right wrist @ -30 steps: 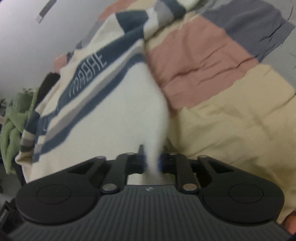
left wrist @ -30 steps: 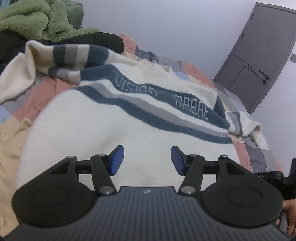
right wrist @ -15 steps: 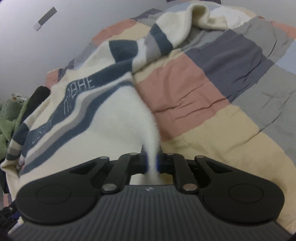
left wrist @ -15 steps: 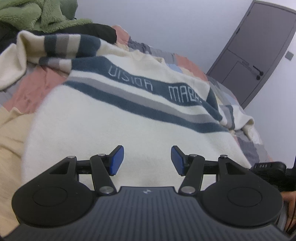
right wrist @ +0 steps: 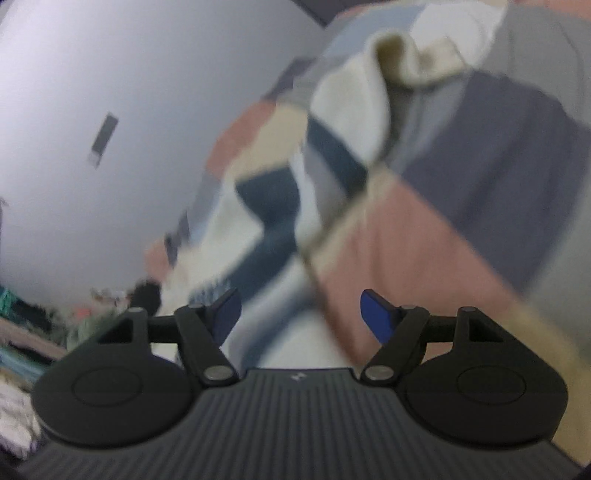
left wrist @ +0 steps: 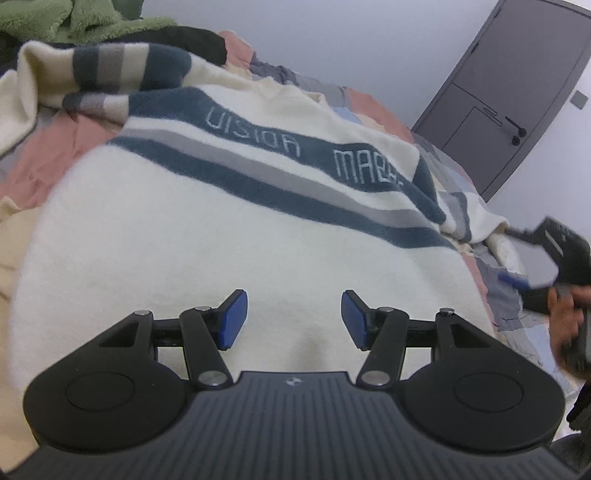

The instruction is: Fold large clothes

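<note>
1. Sweater (left wrist: 207,236), cream with navy and grey stripes and stitched lettering, lies spread on the patchwork bed cover (right wrist: 461,236), filling the centre of the left wrist view; one striped sleeve (left wrist: 122,66) is bunched at upper left.
2. Left gripper (left wrist: 293,319) hovers over the plain cream body at lower centre, its fingers (left wrist: 232,319) moderately apart with nothing between them.
3. Right gripper (right wrist: 301,314) has just been opening: its fingers (right wrist: 375,314) now stand wide and hold no cloth, although the sweater's edge was pinched between them half a second ago. Its view is blurred; the other sleeve (right wrist: 369,92) lies at upper centre.
4. In the left wrist view the right gripper appears at the right edge, held by a hand (left wrist: 565,325).
5. Judged step: a hem adjustment looks finished, with the garment flattened for folding.
6. Next move probably calls for gripping a sleeve or side edge and carrying it across the body, keeping the layers smooth.
7. Green fleece (left wrist: 74,18) sits at the top left.
</note>
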Motion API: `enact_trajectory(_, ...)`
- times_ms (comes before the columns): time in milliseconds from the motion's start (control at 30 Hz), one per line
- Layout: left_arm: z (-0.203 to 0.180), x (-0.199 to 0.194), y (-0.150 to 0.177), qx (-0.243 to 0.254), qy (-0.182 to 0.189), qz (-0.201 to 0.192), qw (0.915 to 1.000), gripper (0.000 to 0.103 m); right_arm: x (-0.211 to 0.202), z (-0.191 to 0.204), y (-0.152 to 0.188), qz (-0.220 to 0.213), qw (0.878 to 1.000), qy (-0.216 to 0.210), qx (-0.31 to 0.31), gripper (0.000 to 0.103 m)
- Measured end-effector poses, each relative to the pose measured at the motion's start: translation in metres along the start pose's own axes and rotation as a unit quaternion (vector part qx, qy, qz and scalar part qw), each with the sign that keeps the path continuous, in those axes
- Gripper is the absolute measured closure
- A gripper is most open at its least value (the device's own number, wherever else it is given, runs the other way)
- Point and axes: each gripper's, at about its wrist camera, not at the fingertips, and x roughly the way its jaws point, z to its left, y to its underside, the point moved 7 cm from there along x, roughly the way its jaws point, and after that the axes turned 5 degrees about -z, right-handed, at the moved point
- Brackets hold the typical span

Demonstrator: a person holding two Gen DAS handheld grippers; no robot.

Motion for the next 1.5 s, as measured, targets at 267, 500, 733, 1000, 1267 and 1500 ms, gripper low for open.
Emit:
enact_trajectory(267,0.001,0.015,-0.002,0.004,-0.003,0.002,1.0,0.041,0.058,-0.044,-0.102,-0.103,0.993,0.024,0.061,0.029)
enact_trajectory(500,-0.004,0.051,-0.008,0.019,0.004,0.004,0.9998,0.041,0.121,-0.07,-0.152,-0.143,0.989,0.028,0.027,0.029)
enact_trajectory(733,0.001,0.073,-0.017,-0.006,0.013,-0.006,0.9999,0.041,0.155,-0.081,-0.21,-0.187,0.981,0.056,-0.008,0.052)
enact_trajectory(1000,0.007,0.077,-0.028,-0.028,0.01,-0.015,0.9994,0.041,0.154,-0.095,-0.254,-0.195,0.974,0.093,-0.062,0.091)
enact_trajectory(1267,0.008,0.072,-0.033,-0.011,-0.014,-0.016,0.9997,0.041,0.123,-0.037,-0.256,-0.219,0.961,0.067,-0.157,0.092)
enact_trajectory(1500,0.02,0.052,-0.047,-0.022,-0.035,-0.05,0.9979,0.041,0.049,0.097,-0.21,-0.211,0.918,-0.013,-0.337,0.092)
